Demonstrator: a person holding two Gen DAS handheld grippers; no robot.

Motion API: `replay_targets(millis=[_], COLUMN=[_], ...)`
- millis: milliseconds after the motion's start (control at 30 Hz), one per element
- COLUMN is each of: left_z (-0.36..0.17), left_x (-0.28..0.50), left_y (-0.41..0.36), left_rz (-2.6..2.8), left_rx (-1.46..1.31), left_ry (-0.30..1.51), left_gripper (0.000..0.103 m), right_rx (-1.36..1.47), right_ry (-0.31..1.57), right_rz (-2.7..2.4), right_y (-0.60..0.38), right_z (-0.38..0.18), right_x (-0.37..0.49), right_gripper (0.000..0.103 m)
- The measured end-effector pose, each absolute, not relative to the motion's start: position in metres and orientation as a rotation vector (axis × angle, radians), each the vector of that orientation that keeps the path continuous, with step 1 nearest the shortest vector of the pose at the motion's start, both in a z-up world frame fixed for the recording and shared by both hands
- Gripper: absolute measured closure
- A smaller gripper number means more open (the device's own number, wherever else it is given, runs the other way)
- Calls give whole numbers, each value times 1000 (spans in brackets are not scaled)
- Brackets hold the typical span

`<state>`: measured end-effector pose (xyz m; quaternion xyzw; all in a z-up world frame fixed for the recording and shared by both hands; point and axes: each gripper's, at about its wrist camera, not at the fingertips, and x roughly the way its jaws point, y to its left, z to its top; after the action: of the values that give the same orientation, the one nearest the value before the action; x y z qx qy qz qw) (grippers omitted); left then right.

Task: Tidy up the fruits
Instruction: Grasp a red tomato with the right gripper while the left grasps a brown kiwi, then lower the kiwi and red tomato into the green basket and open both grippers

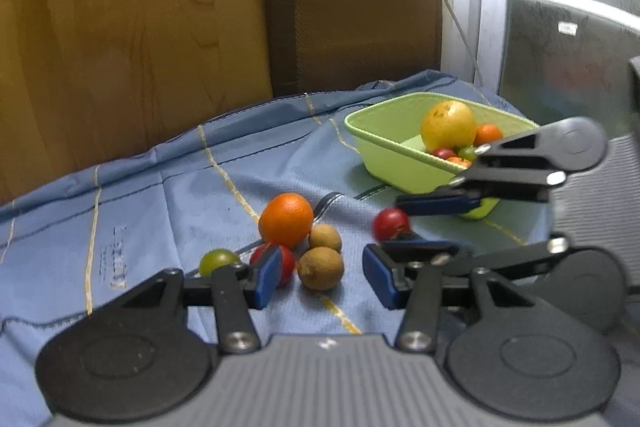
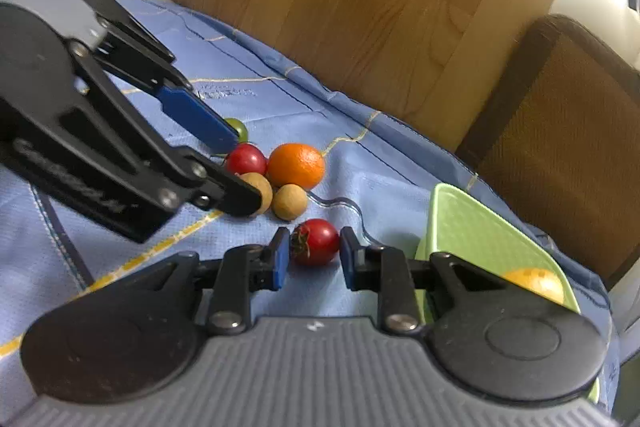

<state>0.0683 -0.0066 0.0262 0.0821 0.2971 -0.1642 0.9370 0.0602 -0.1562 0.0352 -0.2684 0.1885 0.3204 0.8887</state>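
Observation:
On the blue cloth lie an orange point(image 1: 285, 214), two brown kiwis point(image 1: 321, 268), a red tomato point(image 1: 285, 264) and a green tomato point(image 1: 216, 261). My left gripper point(image 1: 320, 277) is open, its pads either side of the near kiwi. A second red tomato point(image 2: 315, 241) lies between the open pads of my right gripper point(image 2: 314, 259), close but with gaps; it also shows in the left wrist view point(image 1: 390, 223). The green tray point(image 1: 394, 151) holds a yellow fruit point(image 1: 448, 125) and several small fruits.
A wooden board point(image 1: 120, 39) and a brown cushion point(image 1: 352, 11) stand behind the table. The cloth's far edge runs along them. The tray stands at the right of the loose fruit, with the right gripper point(image 1: 404, 223) in front of it.

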Motion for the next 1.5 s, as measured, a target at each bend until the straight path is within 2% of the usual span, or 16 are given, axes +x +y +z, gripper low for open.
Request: replay_targets(millis=[33,133,333,400,600,733,967,1267,1500], left_z=[25,24,17,15,20,42,68,49,44], left_x=[70,72,69,68,58,53,82,144,149], left_y=[-8,-17,-26,-25,-22,-24,-57,-101,-103], left_rz=[-340,-351,-325,-303,-294,-336,-440,-464,-450], left_rx=[179,239,346,363,340,249,117,89,77], left_ry=[612,613,609,614,607,570,530,616,639], left_gripper=[64,70,70,75,76,76,75,75,73], right_rx=[-548,-532,-463,-441,-391,-351,-258,-93,-21], right_ry=[371,348,330,334,331,301,283,377,359], right_rz=[650,641,635,634,618,592,463,403,421], right_y=[-162,-167,-188,-192,-198,-206,-242,-278,-286], right_z=[36,38,46,46,46,53,61,45,43], right_x=[55,49,27,22,13,16,43,71,73], right_gripper=[74,74,74,74,74,74,74,72,69])
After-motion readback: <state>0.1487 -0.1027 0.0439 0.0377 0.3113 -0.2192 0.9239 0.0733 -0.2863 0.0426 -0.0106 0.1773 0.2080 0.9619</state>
